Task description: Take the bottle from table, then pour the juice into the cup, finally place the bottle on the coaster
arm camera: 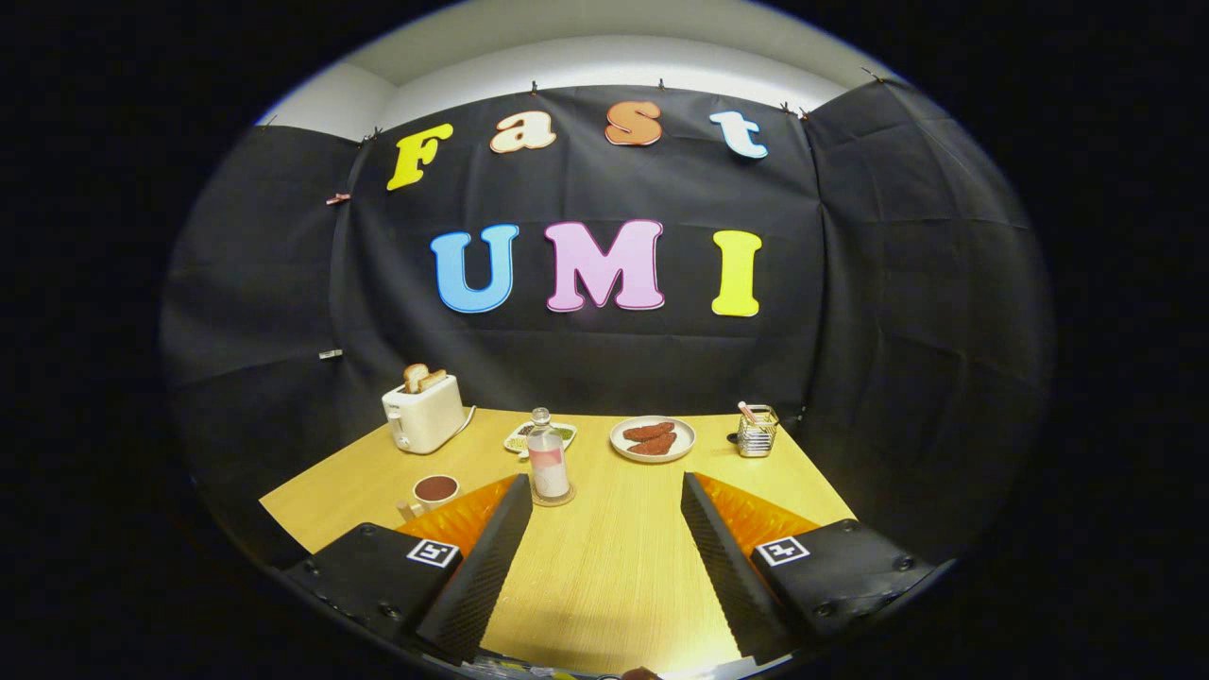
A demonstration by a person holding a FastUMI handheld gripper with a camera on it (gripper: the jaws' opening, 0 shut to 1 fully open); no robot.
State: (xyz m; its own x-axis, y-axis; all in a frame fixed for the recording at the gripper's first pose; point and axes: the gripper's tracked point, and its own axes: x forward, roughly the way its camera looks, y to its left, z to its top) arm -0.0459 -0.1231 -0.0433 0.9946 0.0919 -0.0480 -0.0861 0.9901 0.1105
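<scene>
The hand-held gripper [600,557] was held back from the things, above the near part of the worktop [614,567]. Its two fingers were wide apart, with nothing between them. That looked like a gripper that was not holding anything and had room to slide around something.

The bottle [548,461] stood upright on a round coaster [553,498], just past the tip of the left finger. It had a little pink juice low down inside. The cup [434,490] sat just beside the left finger, near the bottle. It had something dark brown in it. The cup was close to the bottle, so a pour would need only a short trip.

Farther back stood a toaster [424,414] with bread in it, a small tray [525,436] behind the bottle, a plate [653,438] with brown food, and a wire holder [757,432]. They were well apart from the bottle, so they likely would not get bumped.

Because the bottle was already on the coaster, the job could be all done, or not begun. I could not tell which.
</scene>
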